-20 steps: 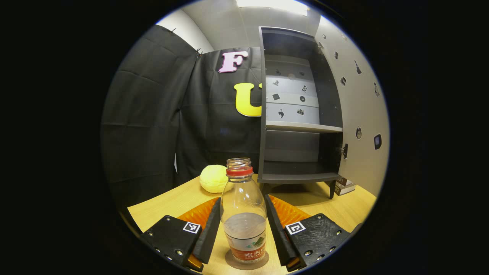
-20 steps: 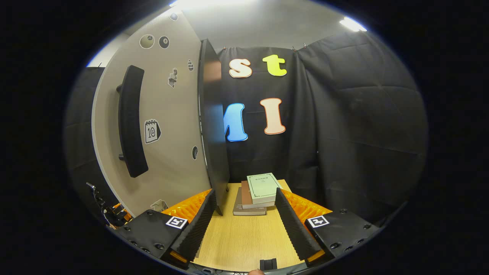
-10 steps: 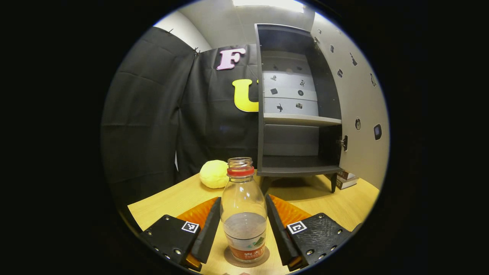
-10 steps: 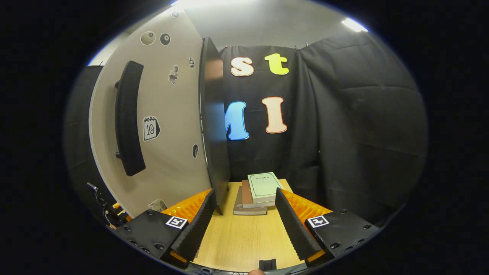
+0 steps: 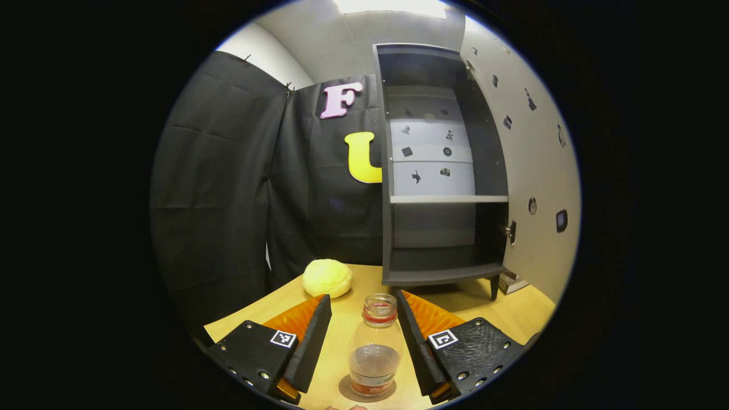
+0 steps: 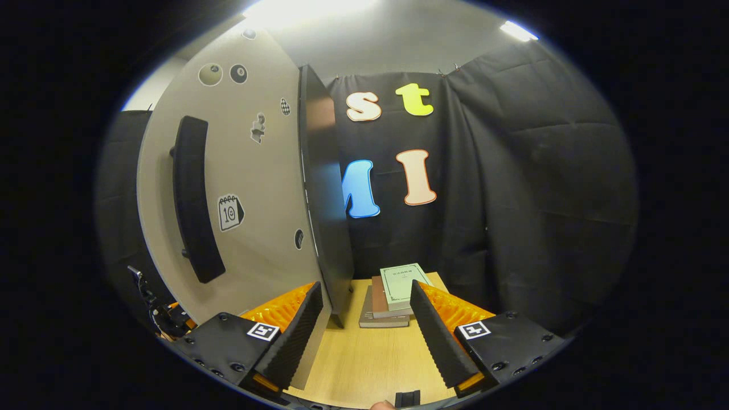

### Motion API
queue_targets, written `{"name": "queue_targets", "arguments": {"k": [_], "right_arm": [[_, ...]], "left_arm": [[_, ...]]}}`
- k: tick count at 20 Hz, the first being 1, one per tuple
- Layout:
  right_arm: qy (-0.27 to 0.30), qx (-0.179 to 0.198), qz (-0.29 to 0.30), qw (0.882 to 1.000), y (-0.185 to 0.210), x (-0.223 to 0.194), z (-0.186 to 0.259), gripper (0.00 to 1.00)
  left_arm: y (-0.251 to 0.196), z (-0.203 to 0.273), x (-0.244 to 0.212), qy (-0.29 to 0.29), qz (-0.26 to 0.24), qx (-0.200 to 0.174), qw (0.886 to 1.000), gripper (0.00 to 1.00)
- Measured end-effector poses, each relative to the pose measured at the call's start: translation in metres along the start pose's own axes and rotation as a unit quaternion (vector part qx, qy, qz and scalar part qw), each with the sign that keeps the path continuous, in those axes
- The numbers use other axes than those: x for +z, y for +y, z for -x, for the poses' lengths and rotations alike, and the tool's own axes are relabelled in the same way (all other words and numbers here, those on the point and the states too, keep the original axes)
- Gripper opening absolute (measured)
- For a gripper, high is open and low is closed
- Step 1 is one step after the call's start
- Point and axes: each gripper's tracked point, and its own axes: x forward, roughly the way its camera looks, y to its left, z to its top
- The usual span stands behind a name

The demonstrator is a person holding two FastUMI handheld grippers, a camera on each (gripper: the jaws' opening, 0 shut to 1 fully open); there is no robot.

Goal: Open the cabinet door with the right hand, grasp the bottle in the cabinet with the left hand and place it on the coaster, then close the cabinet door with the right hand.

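Left gripper (image 5: pixel 360 336) has its fingers spread wide w/ nothing pinched; the bottle (image 5: pixel 376 353) stands upright between and below them, apart from both fingers, on the round coaster (image 5: pixel 347 392) on the counter (image 5: pixel 512 310). Bottle is clear, no cap, red ring at the neck, some liquid in the bottom, a red/white label low on it – print too small to read. Ahead of that gripper, slightly right, the dark cabinet (image 5: pixel 444 171) stands on short legs w/ its door (image 5: pixel 535 171) swung open to the right; one shelf across the middle, both compartments look bare, small black stickers on the pale back panel & on the door's inner face, none legible. Ahead-left of the gripper, a yellow round lump (image 5: pixel 327 278) sits on the counter, near the cabinet's left foot. Right gripper (image 6: pixel 364 336) also spread, holding nothing, above bare counter. Ahead-left of it is the open door's outer face w/ a long dark handle (image 6: pixel 191 199), well apart from the fingers; stickers there incl. a calendar-page one, an 8-ball type one & a couple of small dots. Door's dark edge comes down just ahead of the right gripper's left finger; touching or not, can't tell. Straight ahead between the fingers, a stack of books (image 6: pixel 393 296) lies on the counter next to the door's edge, top cover pale green w/ print too small to read. Another gripper's parts (image 6: pixel 159 316) show low at far left past the door.
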Motion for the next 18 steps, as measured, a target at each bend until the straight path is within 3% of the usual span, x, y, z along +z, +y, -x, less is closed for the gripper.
{"name": "queue_targets", "arguments": {"k": [8, 9, 10, 12, 15, 16, 18], "right_arm": [[-0.027, 0.032, -0.002, 0.999, 0.010, 0.033, 0.002, 0.98], [-0.031, 0.034, -0.003, 0.999, 0.011, 0.037, 0.003, 0.93], [-0.034, 0.036, -0.004, 0.999, 0.013, 0.041, 0.003, 0.98], [-0.033, 0.038, -0.004, 0.999, 0.017, 0.046, 0.004, 0.98], [-0.038, 0.053, -0.009, 0.998, 0.033, 0.058, 0.006, 0.98], [-0.042, 0.060, -0.010, 0.997, 0.043, 0.062, 0.007, 0.93], [-0.043, 0.073, -0.004, 0.996, 0.061, 0.065, 0.008, 0.98]], "left_arm": [[-0.005, 0.034, 0.079, -0.032, -0.019, 0.011, 0.999, 0.66], [-0.005, 0.039, 0.093, -0.035, -0.023, 0.013, 0.999, 0.66], [-0.003, 0.042, 0.106, -0.036, -0.028, 0.018, 0.999, 0.66], [-0.002, 0.047, 0.130, -0.034, -0.030, 0.022, 0.999, 0.66], [0.006, 0.055, 0.168, -0.048, -0.030, 0.026, 0.998, 0.68], [0.007, 0.057, 0.177, -0.052, -0.029, 0.023, 0.998, 0.66], [0.019, 0.061, 0.186, -0.059, -0.031, 0.026, 0.997, 0.66]]}}
